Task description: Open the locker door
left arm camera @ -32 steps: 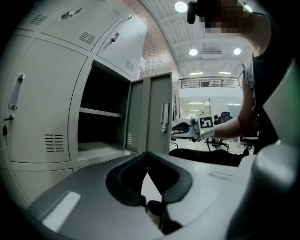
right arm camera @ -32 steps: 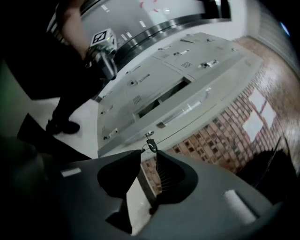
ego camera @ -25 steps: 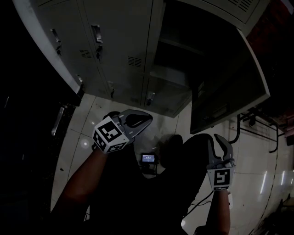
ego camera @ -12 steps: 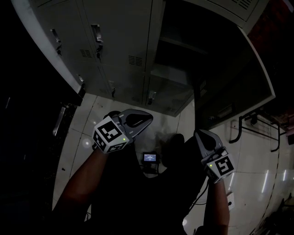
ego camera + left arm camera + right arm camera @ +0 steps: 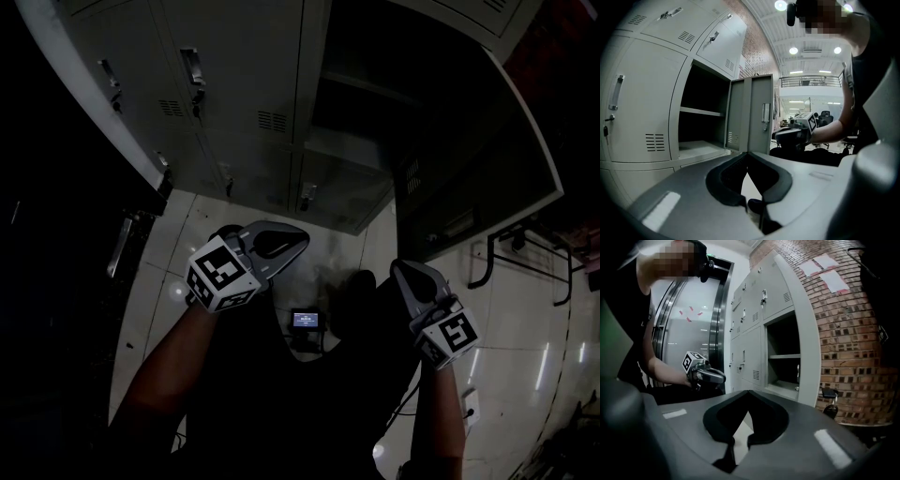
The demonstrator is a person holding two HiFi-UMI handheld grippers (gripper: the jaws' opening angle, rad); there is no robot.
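We hold both grippers low in front of the locker bank (image 5: 234, 84), below its open compartment (image 5: 352, 103). The locker door (image 5: 478, 178) stands swung wide on the compartment's right side, jutting out from the bank toward us. Inside the compartment a shelf (image 5: 701, 111) crosses the dark interior. Our left gripper (image 5: 286, 244) hangs below and to the left of the compartment, its jaws closed tip to tip with nothing between them. Our right gripper (image 5: 405, 275) hangs below the compartment, near the door's lower edge but apart from it, its jaws likewise pressed together and empty. Below the compartment, between the two grippers, a small lit screen (image 5: 303, 321) glows above the pale floor tiles (image 5: 525, 337).
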